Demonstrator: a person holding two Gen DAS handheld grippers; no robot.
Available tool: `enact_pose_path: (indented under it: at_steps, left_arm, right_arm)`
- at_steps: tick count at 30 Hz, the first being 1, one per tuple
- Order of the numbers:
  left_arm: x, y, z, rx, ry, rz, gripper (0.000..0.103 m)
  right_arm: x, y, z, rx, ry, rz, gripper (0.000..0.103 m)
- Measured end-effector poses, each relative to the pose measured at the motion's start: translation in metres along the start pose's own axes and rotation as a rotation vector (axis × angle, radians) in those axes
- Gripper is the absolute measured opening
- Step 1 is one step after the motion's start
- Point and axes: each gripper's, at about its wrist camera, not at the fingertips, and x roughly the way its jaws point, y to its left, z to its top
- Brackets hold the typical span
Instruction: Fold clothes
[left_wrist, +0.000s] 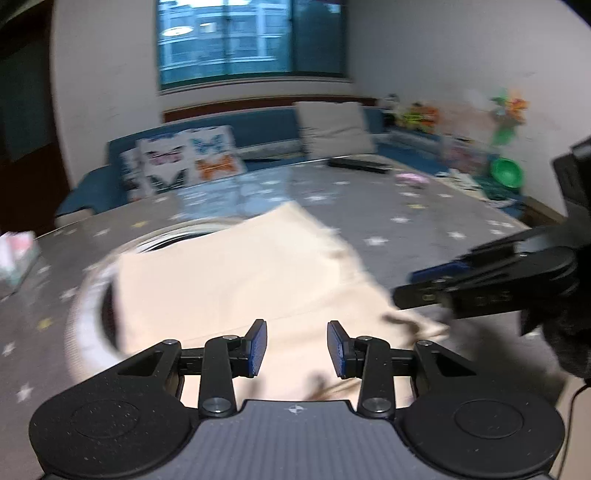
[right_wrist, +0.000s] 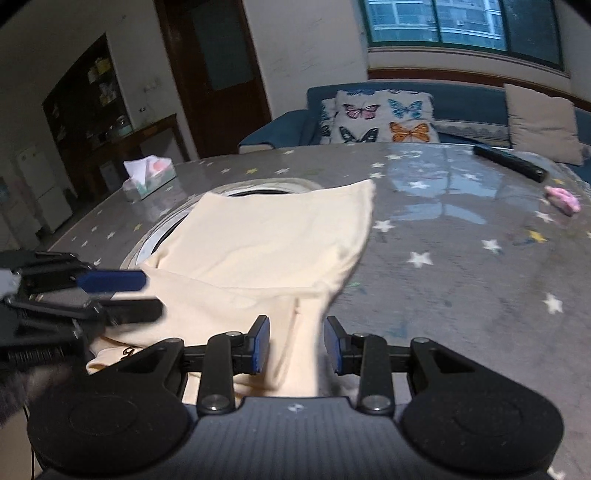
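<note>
Both the left gripper (left_wrist: 296, 348) and right gripper (right_wrist: 296, 345) hover with jaws released above the folded cream cotton garment (right_wrist: 266, 243) on the grey star-patterned table (right_wrist: 461, 280)

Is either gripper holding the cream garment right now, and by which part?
Neither. The left gripper and right gripper are both open above the cream garment, gripping nothing.

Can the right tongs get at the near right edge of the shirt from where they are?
Probably yes. The right tongs are open, with the shirt edge lying between their pads and nothing over it. The left tongs sit well off to the left.
</note>
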Motion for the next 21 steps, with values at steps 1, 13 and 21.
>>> enact_pose_path:
  at_steps: [1, 13, 21]
  left_arm:
    - [0.0, 0.01, -0.004, -0.016, 0.009, 0.019, 0.038]
    - [0.0, 0.075, -0.037, -0.134, 0.078, 0.122, 0.034]
    - [0.006, 0.077, -0.028, -0.122, 0.057, 0.123, 0.032]
  right_arm:
    - [0.006, 0.003, 0.001, -0.009, 0.006, -0.001, 0.033]
    - [0.019, 0.022, 0.009, -0.085, -0.017, -0.061, 0.004]
    - [0.034, 0.014, 0.005, -0.054, 0.021, -0.091, 0.004]
